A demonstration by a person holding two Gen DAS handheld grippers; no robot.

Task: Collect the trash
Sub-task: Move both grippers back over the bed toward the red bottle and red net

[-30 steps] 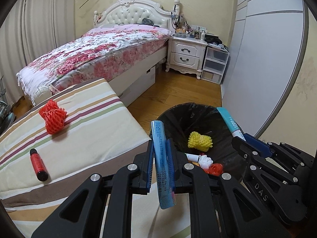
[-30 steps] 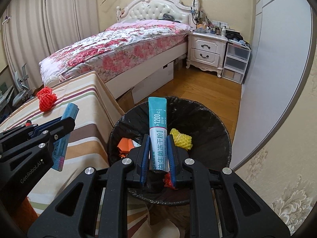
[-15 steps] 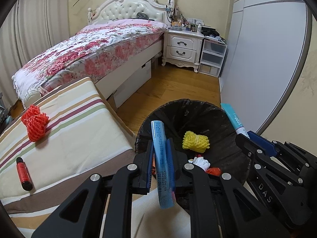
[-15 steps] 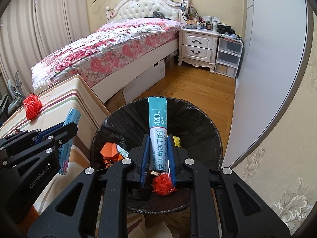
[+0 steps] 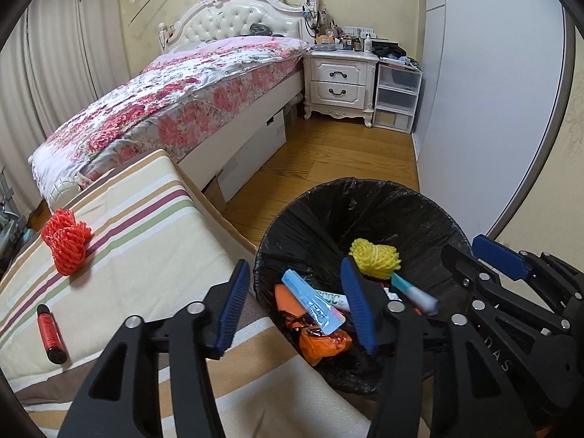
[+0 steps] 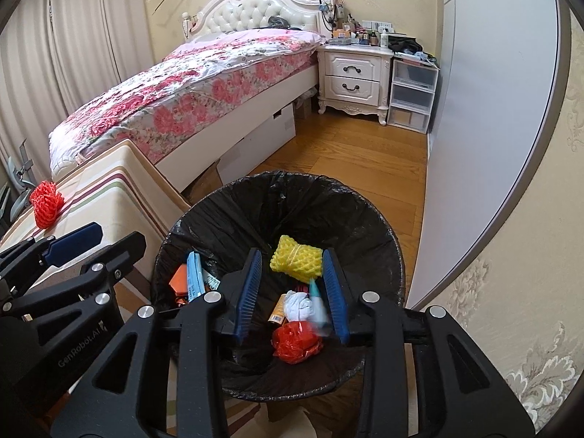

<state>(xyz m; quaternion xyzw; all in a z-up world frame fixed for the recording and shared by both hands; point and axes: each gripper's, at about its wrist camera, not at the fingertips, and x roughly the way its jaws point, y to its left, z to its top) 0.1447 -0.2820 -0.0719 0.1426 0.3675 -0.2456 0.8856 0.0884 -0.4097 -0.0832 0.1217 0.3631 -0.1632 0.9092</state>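
Bin-wise, your two grippers are both hanging over the black-lined trash bin (image 6: 204, 215), angled down into it. Your left gripper (image 5: 297, 304) has its ribbed blue pads spreading apart with nothing pinched; the light blue sachet (image 5: 314, 303) sits loose between and below them, lying flat on the orange wrapper (image 5: 321, 343) inside the bin. Your right gripper (image 6: 292, 294) is opening too, pads not pressing anything; the teal-and-white tube (image 6: 317, 304) shows blurred in the gap near the right pad, over a crumpled white tissue (image 6: 297, 304) and a shiny red plastic wad (image 6: 295, 339).

Further into the bin there's the yellow foam net (image 6: 295, 259), knobbly and rolled up, against the crinkly liner.

Left of the bin, the striped cushion top (image 5: 146, 241) has a cream woven look with tan, maroon and green bands. On it lie a red cylinder with a black cap (image 5: 51, 332) near you and an orange-red foam net (image 5: 65, 241) further back, both well apart from the bin.

Beyond the bin it's glossy wood floor (image 5: 328, 157), then the floral bed (image 5: 175, 98) and carved white nightstand (image 5: 341, 80).
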